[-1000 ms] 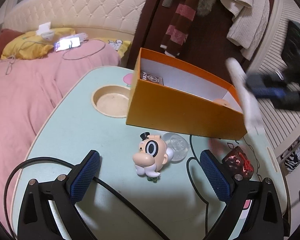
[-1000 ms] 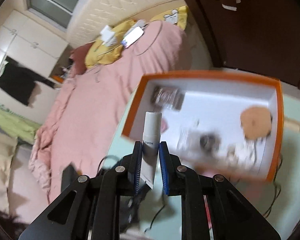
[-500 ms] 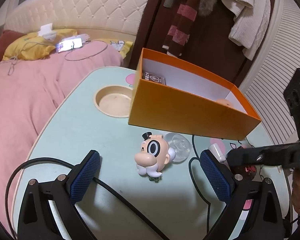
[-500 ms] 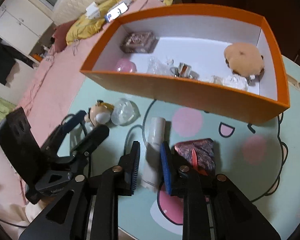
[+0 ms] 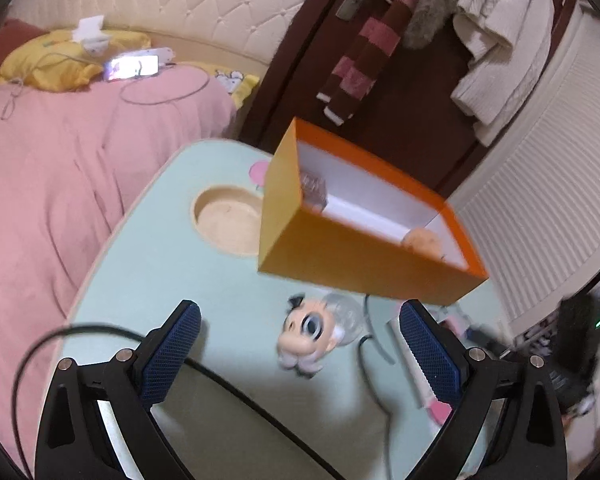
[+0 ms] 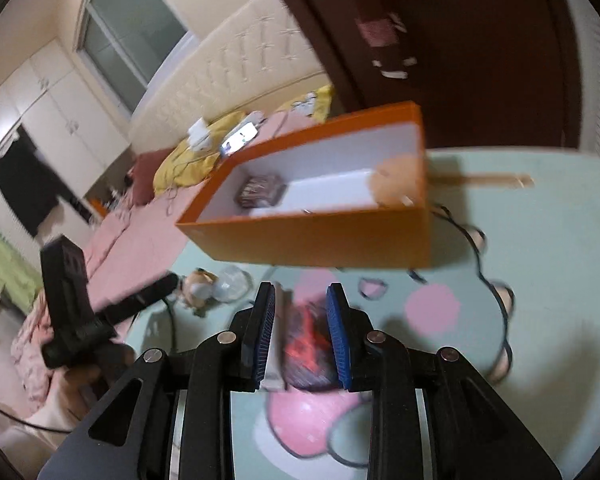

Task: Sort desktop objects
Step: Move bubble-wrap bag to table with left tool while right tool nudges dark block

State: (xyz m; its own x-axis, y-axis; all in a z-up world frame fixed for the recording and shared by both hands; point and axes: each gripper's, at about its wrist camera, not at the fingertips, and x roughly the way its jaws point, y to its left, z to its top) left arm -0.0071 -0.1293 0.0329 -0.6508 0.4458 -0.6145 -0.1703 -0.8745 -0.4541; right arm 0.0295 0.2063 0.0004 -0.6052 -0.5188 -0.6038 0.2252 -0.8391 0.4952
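An orange box (image 5: pixel 360 258) (image 6: pixel 324 236) stands on the mint-green table (image 5: pixel 160 264); inside are a dark patterned packet (image 6: pixel 260 192) and a tan round plush (image 6: pixel 400 180). In front of it lie a cartoon head figurine (image 5: pixel 306 338) and a clear dome (image 5: pixel 344 316). My left gripper (image 5: pixel 300 354) is open, the figurine between and just beyond its fingers. A white tube (image 6: pixel 276 360) (image 5: pixel 414 364) lies flat on the table. My right gripper (image 6: pixel 302 332) is open above a dark red packet (image 6: pixel 308 344), with the tube against its left finger.
A round cup recess (image 5: pixel 228 220) sits left of the box. Black cables (image 5: pixel 236 388) (image 6: pixel 472 248) run across the table. A pink bed (image 5: pixel 60 168) borders the left side, a dark door (image 5: pixel 400 100) and a white slatted wall (image 5: pixel 540 208) lie behind.
The right gripper lowered the white tube from over the box onto the table, then opened and let it go beside the red packet. The left gripper's view swung leftward and blurred.
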